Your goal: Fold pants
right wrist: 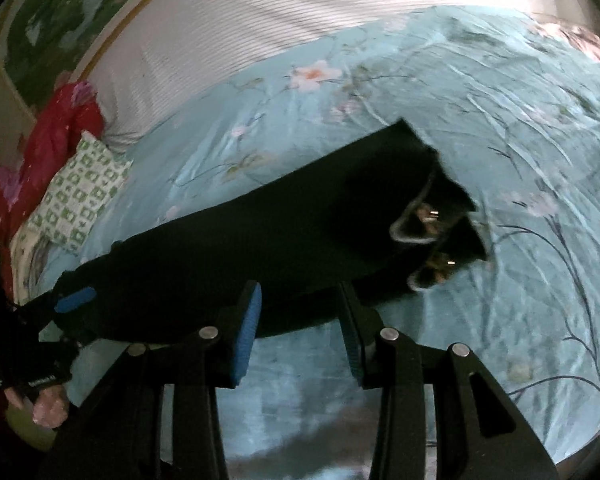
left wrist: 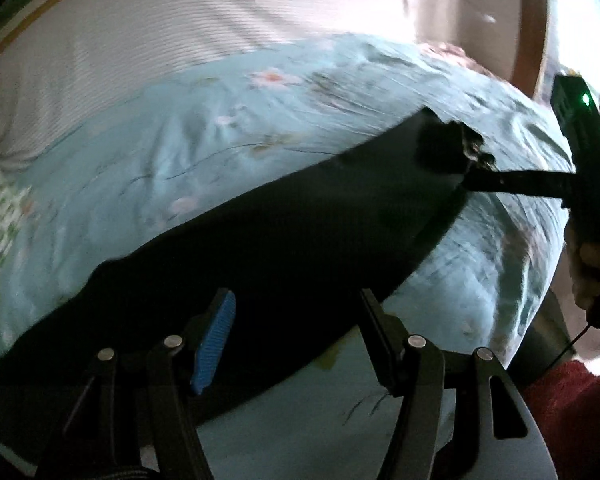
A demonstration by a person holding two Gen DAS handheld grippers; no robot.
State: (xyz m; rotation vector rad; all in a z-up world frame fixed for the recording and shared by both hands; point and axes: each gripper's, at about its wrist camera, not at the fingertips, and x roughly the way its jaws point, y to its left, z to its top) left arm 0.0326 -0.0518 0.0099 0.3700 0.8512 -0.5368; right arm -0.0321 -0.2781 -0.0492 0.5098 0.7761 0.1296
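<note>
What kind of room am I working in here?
Most likely a bedroom: the black pants lie on a floral bedspread, with a green-patterned pillow and a padded headboard behind.

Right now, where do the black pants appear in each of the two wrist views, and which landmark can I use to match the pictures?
Left wrist view: the black pants run as a dark band from lower left to upper right, just beyond the open left claw.
Right wrist view: the pants lie across the centre, from lower left to the right, above the open right claw.
Shared landmark: the blue floral bedsheet beneath them.
</note>
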